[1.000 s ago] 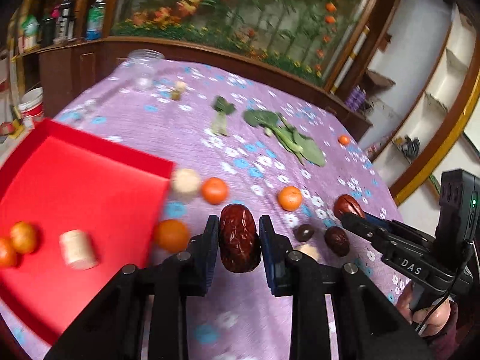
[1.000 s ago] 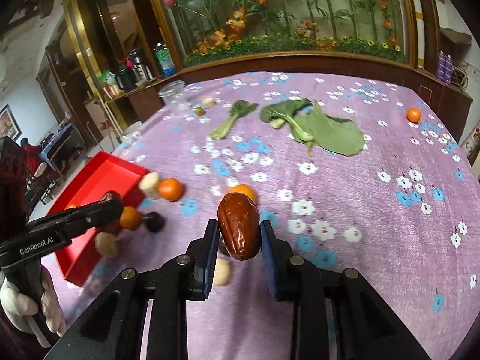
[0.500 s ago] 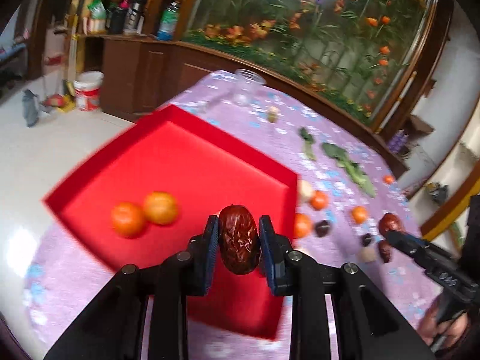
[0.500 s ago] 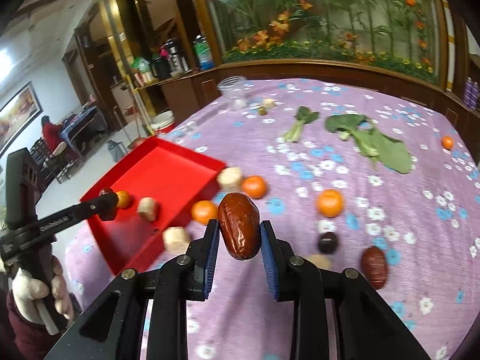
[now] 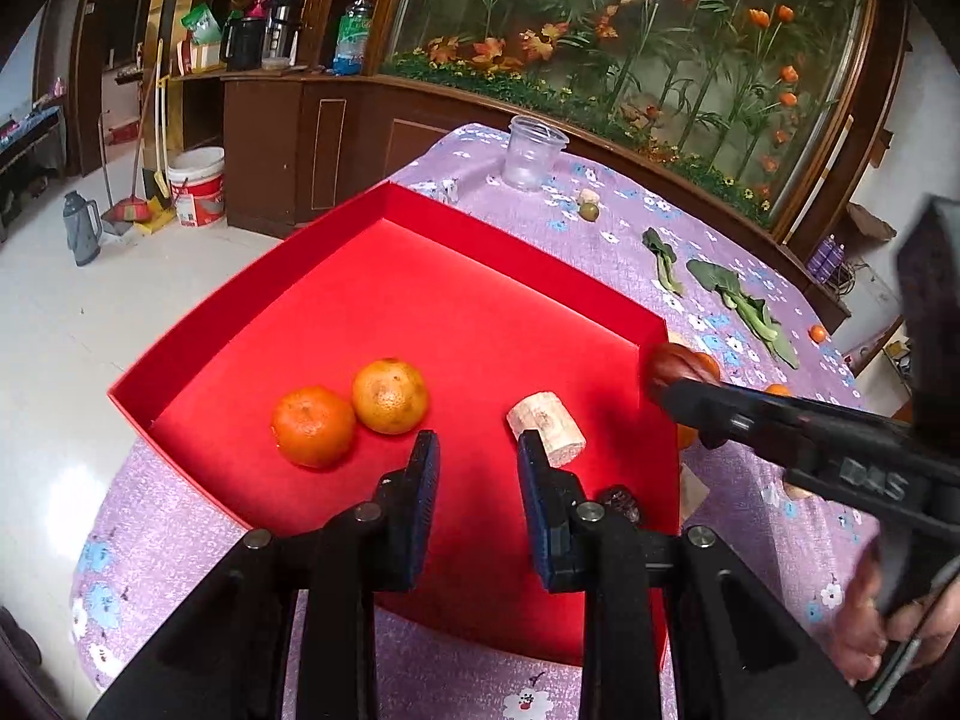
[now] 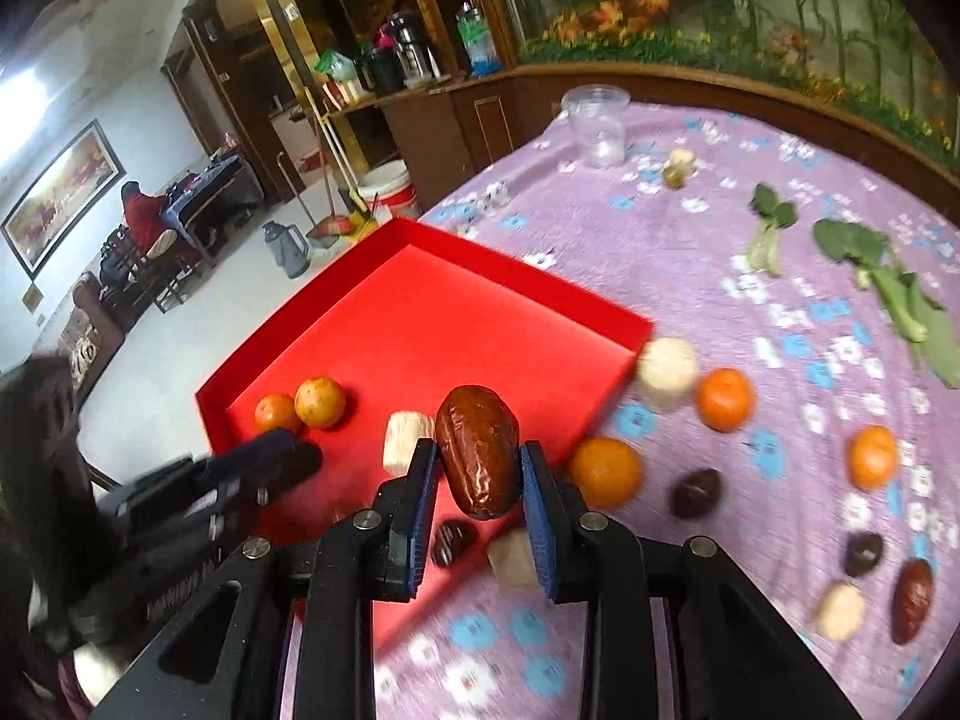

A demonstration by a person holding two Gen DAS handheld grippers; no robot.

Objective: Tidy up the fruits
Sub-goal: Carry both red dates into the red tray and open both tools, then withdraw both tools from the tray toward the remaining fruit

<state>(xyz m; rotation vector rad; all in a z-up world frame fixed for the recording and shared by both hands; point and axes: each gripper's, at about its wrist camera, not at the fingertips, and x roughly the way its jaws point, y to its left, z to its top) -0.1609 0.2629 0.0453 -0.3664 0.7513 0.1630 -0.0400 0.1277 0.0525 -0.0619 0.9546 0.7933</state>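
A red tray sits at the table's left edge, also in the right wrist view. It holds two oranges, a pale cylinder piece and a dark red date near its front right corner. My left gripper is open and empty above the tray. My right gripper is shut on a second red date and hovers over the tray's right edge; it shows in the left wrist view.
On the purple flowered cloth lie loose oranges, dark fruits, another date, pale pieces, green leaves and a clear cup. The floor drops off left of the tray.
My left gripper moved over the tray and opened; its date now lies in the tray. My right gripper carried its date leftward to the tray's edge.
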